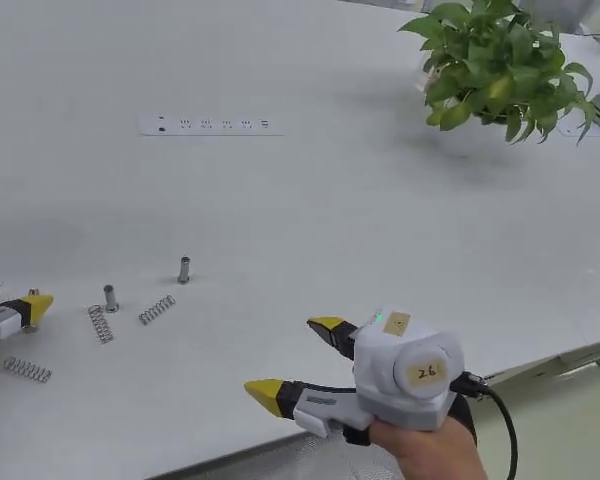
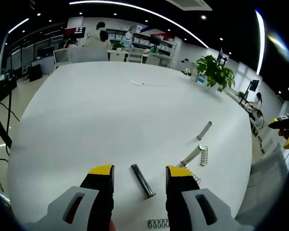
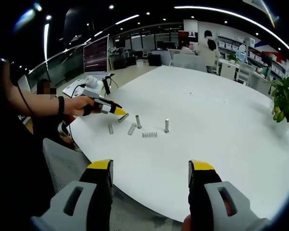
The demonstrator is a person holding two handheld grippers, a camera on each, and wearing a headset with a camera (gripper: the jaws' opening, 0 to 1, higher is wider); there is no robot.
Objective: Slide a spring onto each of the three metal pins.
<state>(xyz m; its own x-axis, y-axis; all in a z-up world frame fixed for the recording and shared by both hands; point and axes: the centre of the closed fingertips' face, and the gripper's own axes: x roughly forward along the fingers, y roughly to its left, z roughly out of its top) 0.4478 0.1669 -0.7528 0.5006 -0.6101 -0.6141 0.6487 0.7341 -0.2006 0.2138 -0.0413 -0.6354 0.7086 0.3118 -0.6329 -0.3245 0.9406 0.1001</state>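
A pin (image 2: 142,181) is being framed between the wide, empty jaws of the left gripper (image 2: 140,171), probably for grasping, with other pins (image 2: 204,130) and the springs (image 2: 204,155) lying loose close by. The right gripper (image 1: 294,357), likewise wide and empty, is being held back by the table (image 1: 380,200) edge, well apart from them. That framing is being shown in the left gripper view; in the head view that gripper is being cut off at the frame edge.

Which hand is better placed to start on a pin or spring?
Left. The left gripper is open, with a pin between its jaws in its own view and a spring close by. The right gripper, also open, is well away from them.
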